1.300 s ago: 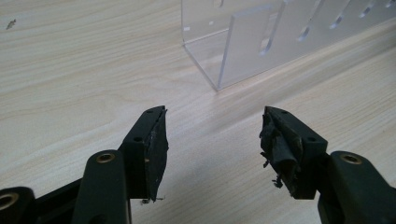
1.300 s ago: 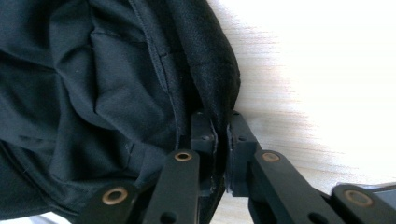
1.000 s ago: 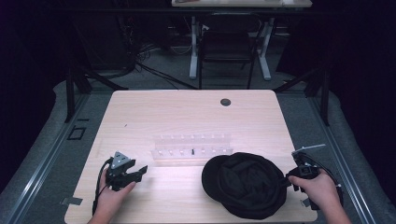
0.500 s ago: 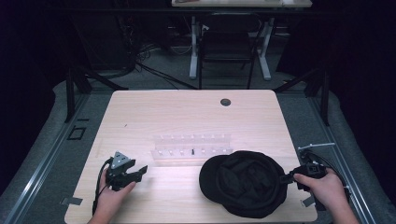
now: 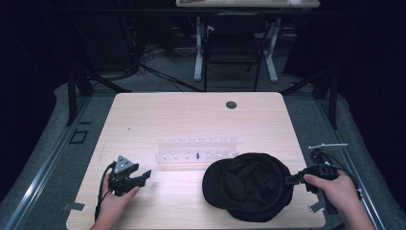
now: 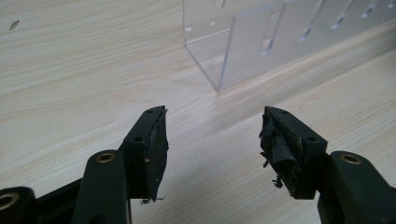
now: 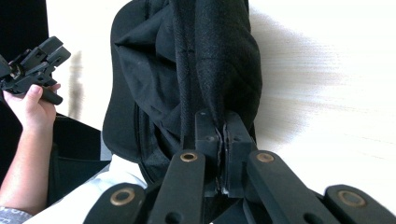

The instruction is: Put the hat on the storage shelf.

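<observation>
The black cap [image 5: 249, 186] is lying near the table [image 5: 191, 120] front edge, with bare wood stretching toward twelve o'clock beyond the clear rack [image 5: 196, 149]. The right gripper [image 5: 293, 178] is clenching the cap's three o'clock rim. At nine o'clock, the left gripper [image 5: 142, 175] is gaping, released.
</observation>
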The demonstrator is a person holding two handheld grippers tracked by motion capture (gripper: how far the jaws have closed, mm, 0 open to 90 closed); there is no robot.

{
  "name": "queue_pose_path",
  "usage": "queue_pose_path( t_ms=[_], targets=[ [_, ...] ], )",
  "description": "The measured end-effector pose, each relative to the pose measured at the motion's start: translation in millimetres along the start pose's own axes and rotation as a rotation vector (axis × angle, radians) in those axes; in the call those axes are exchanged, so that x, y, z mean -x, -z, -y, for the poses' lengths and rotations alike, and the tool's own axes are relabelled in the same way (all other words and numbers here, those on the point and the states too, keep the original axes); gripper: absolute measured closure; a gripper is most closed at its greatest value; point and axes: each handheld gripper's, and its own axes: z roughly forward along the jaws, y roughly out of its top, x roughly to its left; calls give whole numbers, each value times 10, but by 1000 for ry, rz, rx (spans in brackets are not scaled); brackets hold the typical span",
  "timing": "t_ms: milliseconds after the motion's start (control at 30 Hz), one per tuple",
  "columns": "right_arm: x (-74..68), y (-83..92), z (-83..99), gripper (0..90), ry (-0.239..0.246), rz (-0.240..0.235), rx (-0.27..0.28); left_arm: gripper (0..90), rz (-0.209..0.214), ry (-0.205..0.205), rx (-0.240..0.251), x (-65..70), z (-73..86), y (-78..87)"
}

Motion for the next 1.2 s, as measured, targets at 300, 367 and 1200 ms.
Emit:
queue_pose_path(
  t_ms=[300, 367, 1200],
  targets=[
    [-230, 66, -51, 875, 48, 52, -31, 416, 0, 0, 0, -2, 0, 4],
    [-293, 82, -50, 875, 36, 58, -14, 416, -2, 0, -1, -3, -1, 9],
    [-850, 322, -176, 877, 115, -44, 12, 416, 2, 3, -2, -5, -1, 7]
  ],
)
